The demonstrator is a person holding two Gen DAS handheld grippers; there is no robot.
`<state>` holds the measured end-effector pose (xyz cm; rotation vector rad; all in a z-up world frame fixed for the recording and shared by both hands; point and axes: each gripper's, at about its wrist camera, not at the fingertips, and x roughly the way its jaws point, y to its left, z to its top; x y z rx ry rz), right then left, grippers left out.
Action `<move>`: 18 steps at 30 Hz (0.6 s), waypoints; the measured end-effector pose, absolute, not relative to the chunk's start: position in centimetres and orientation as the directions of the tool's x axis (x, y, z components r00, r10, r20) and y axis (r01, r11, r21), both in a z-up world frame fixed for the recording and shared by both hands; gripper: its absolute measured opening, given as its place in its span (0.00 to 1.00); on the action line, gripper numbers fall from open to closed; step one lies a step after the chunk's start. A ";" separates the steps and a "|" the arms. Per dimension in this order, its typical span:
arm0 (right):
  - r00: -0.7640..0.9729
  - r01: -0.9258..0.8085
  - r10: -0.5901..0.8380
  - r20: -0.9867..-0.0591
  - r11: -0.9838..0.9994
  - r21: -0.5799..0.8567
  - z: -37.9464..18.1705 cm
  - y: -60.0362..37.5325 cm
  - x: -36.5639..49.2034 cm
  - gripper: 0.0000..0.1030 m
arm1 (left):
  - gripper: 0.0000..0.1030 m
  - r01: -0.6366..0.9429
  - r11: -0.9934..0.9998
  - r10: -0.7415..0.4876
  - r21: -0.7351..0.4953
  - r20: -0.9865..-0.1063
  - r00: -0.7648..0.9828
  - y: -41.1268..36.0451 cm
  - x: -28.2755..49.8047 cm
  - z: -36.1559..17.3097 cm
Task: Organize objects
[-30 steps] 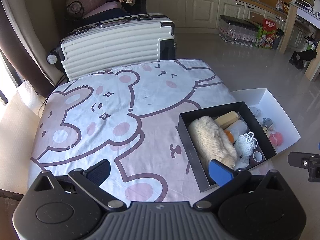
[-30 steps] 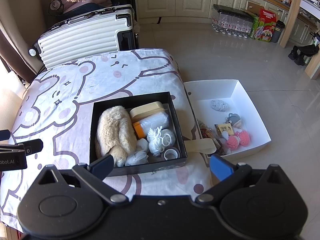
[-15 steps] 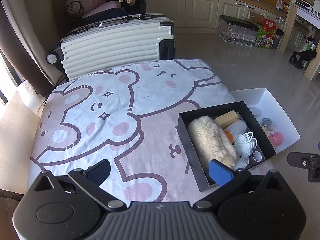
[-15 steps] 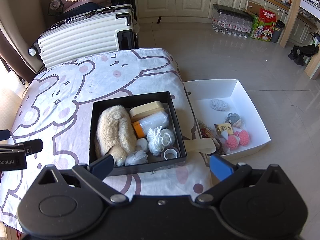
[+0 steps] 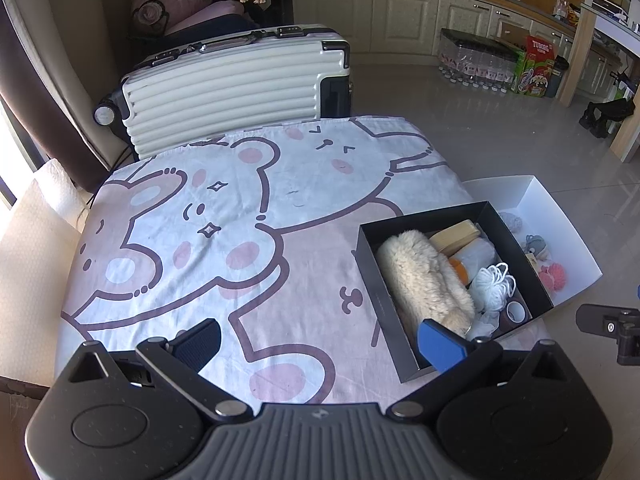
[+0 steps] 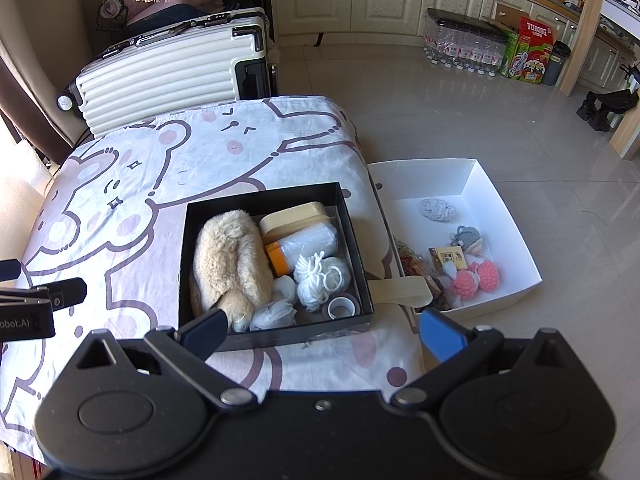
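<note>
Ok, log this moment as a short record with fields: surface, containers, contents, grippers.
surface: table under a bear-print cloth
black box: on the cloth, near its right edge
black box contents: fluffy beige plush, white yarn, tape roll, orange-capped bottle
white box: on the floor, right of the table
white box contents: pink knitted toy, grey knitted piece
left gripper: open, empty
right gripper: open, empty
</note>
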<state>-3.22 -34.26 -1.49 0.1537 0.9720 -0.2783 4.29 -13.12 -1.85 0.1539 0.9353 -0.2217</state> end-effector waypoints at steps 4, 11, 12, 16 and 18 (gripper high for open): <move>0.532 0.301 -0.164 -0.831 0.954 0.004 -1.5 -34.3 -3.2 1.00 | 1.00 0.256 0.966 -0.124 0.033 -0.811 0.571 -13.0 4.2 -2.0; 0.531 0.301 -0.164 -0.831 0.954 0.004 -1.5 -34.3 -3.2 1.00 | 1.00 0.257 0.966 -0.123 0.035 -0.813 0.569 -13.0 4.2 -2.0; 0.531 0.301 -0.164 -0.831 0.954 0.004 -1.5 -34.3 -3.2 1.00 | 1.00 0.257 0.966 -0.122 0.035 -0.814 0.569 -13.0 4.3 -1.9; 0.531 0.301 -0.164 -0.831 0.954 0.004 -1.5 -34.3 -3.2 1.00 | 1.00 0.258 0.966 -0.123 0.034 -0.814 0.568 -13.0 4.3 -1.9; 0.531 0.301 -0.164 -0.831 0.954 0.004 -1.5 -34.3 -3.2 1.00 | 1.00 0.260 0.965 -0.125 0.033 -0.814 0.568 -13.0 4.2 -1.9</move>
